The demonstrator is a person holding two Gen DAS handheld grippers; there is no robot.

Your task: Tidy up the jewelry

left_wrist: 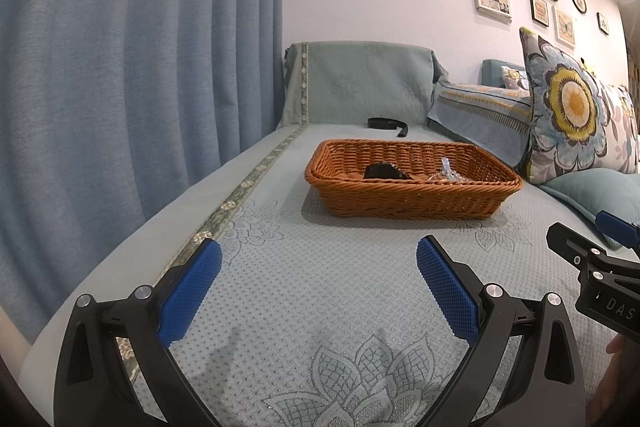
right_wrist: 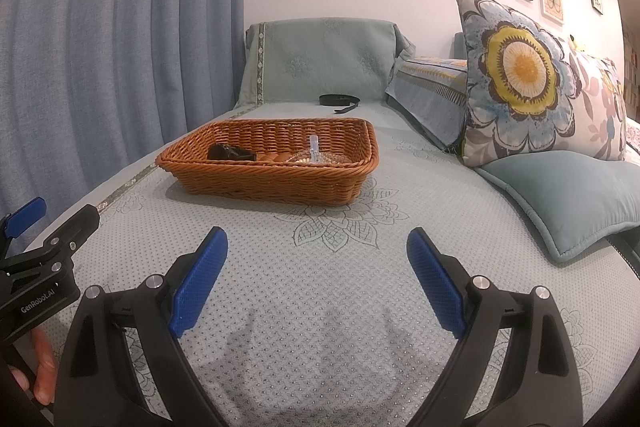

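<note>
A brown wicker basket [left_wrist: 412,197] [right_wrist: 272,179] stands on the sofa seat ahead of both grippers. Inside it lie a dark glossy item [left_wrist: 386,171] [right_wrist: 231,152], a clear plastic piece [left_wrist: 446,169] [right_wrist: 314,147] and what look like beads [right_wrist: 276,157]. A black band [left_wrist: 387,124] [right_wrist: 339,100] lies on the seat beyond the basket. My left gripper [left_wrist: 318,263] is open and holds nothing, well short of the basket. My right gripper [right_wrist: 318,251] is likewise open with nothing between its blue pads. Each gripper shows at the other view's edge.
The pale green patterned sofa cover [left_wrist: 340,287] [right_wrist: 320,307] spreads under both grippers. Blue curtains [left_wrist: 140,47] hang along the left. A floral cushion [right_wrist: 520,83] and a plain teal cushion [right_wrist: 560,199] sit to the right. Framed pictures hang on the wall.
</note>
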